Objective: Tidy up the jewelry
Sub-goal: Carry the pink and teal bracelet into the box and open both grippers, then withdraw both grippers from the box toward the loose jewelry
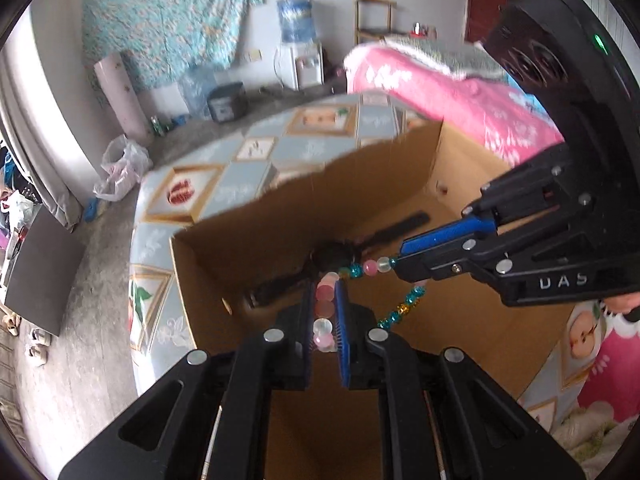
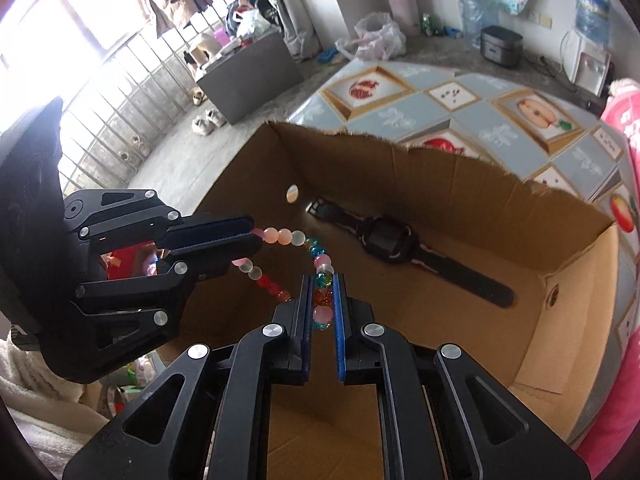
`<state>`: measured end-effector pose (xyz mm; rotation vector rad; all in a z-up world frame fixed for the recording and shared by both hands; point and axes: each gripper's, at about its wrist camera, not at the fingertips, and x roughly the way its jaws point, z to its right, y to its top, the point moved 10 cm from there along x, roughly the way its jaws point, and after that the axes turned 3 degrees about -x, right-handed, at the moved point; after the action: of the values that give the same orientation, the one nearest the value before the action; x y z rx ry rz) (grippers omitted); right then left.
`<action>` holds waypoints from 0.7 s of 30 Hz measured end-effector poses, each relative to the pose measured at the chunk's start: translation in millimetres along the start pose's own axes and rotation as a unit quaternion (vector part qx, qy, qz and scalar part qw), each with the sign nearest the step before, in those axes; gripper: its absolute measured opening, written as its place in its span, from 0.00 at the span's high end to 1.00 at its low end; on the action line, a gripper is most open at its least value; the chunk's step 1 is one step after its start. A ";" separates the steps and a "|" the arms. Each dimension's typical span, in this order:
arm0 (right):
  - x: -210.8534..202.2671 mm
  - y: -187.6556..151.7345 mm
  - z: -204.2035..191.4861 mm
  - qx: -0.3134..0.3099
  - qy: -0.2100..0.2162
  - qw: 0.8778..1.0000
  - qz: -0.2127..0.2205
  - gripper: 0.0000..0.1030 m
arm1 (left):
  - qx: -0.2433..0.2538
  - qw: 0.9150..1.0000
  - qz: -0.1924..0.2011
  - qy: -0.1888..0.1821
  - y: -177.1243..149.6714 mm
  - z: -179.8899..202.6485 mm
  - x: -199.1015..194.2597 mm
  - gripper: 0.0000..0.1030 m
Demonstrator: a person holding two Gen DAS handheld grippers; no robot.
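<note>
Strand of pink, white, teal and red beads [image 2: 280, 236] clamped between left gripper [image 1: 325, 300] and right gripper [image 2: 323, 296] over open brown cardboard box [image 2: 460, 200], black wristwatch [image 2: 384, 240] clear only in right view.

Black left gripper [image 1: 323, 292] and right gripper [image 2: 322, 284], blue-padded jaws, silver screws.

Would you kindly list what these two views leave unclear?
- Left wrist view: the watch is dark and blurred, partly behind the bracelet and the left gripper.
- Right wrist view: the box floor nearest the camera is hidden by the right gripper.
- Both views: the bracelet's full loop is covered by the fingers.
</note>
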<state>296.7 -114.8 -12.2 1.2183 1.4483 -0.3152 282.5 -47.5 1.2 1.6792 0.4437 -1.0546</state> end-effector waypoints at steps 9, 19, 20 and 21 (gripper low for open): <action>1.3 -6.4 21.3 0.056 -0.002 0.998 -0.010 0.67 | -0.019 0.999 0.033 -0.008 -8.2 -8.1 -21.5 0.75; -91.2 -21.1 12.4 0.064 -0.042 0.987 0.139 0.46 | -0.144 0.979 0.139 -0.031 -42.9 -51.8 -93.5 0.54; -104.6 -29.4 12.1 0.070 -0.045 0.983 0.161 0.43 | -0.154 0.977 0.143 -0.038 -49.2 -52.1 -96.8 0.48; -114.4 -37.0 14.7 0.079 -0.051 0.980 0.175 0.41 | -0.164 0.975 0.145 -0.046 -56.1 -51.8 -97.9 0.44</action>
<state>252.8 -197.5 64.6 1.5365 1.1117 -0.2496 210.7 40.4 51.6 1.3462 0.2833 -0.7902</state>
